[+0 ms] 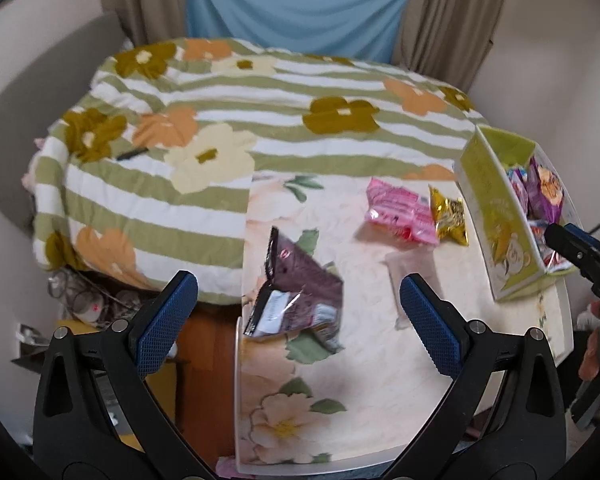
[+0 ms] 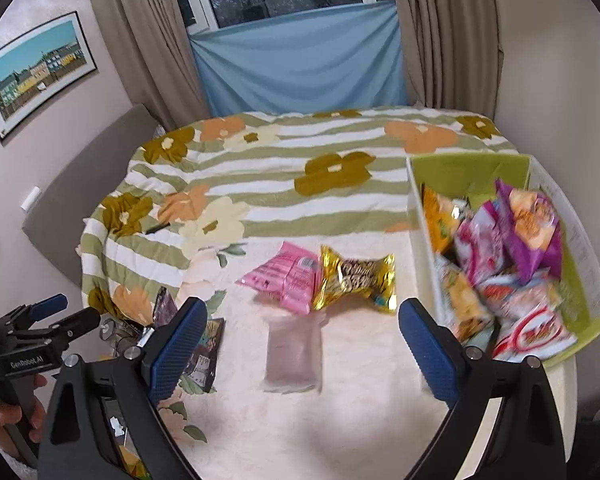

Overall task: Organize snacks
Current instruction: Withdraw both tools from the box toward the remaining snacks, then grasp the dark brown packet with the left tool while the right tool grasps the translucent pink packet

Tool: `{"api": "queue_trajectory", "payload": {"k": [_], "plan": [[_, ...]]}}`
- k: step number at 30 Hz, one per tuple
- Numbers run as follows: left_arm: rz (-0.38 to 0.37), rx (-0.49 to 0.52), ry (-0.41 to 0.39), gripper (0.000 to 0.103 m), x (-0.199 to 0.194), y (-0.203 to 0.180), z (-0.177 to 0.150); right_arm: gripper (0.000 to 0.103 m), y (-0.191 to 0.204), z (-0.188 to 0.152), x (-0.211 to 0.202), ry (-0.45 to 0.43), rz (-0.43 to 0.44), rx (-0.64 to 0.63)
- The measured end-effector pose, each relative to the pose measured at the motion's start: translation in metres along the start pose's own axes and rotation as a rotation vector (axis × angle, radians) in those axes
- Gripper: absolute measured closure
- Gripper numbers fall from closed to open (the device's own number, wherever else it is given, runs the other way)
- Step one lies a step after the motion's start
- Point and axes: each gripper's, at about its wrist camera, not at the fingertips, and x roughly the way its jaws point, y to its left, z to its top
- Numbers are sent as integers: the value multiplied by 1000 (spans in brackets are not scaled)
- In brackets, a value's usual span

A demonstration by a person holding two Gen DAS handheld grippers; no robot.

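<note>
Snacks lie loose on the counter [image 2: 340, 420]: a clear packet [image 2: 293, 360] sits between the empty, spread right claw [image 2: 302, 344] fingers, while a dark packet [image 1: 296, 296] lies between the open, empty left claw [image 1: 298, 312] fingers; the green box [image 2: 424, 216] holds more.

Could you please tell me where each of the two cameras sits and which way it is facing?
Left wrist: on the left gripper, above the table's left edge, facing the bed and window; its own open fingers show, with the right gripper at far right.
Right wrist: on the right gripper, nearer the box, facing the same way; its own open fingers show, with the left gripper at far left.
Shared: pink packet, gold packet, box, bed.
</note>
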Motion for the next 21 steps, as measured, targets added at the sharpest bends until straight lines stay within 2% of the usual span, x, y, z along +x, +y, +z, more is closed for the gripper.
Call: {"api": "queue_trajectory", "payload": {"k": [4,9,17,21], "plan": [[-67,11,67,2,36,21,-6,7,12,-18,23,31,-25,23],[-100,46,126,2,78,22,-11,7,23,-41,59,88,-39,43],[-130,81,200,2,141,6,-18,7,23,-62,113,169,-52,33],[-109,106,226,2,159,-6,-21,7,21,-68,132,195,-48,20]]}}
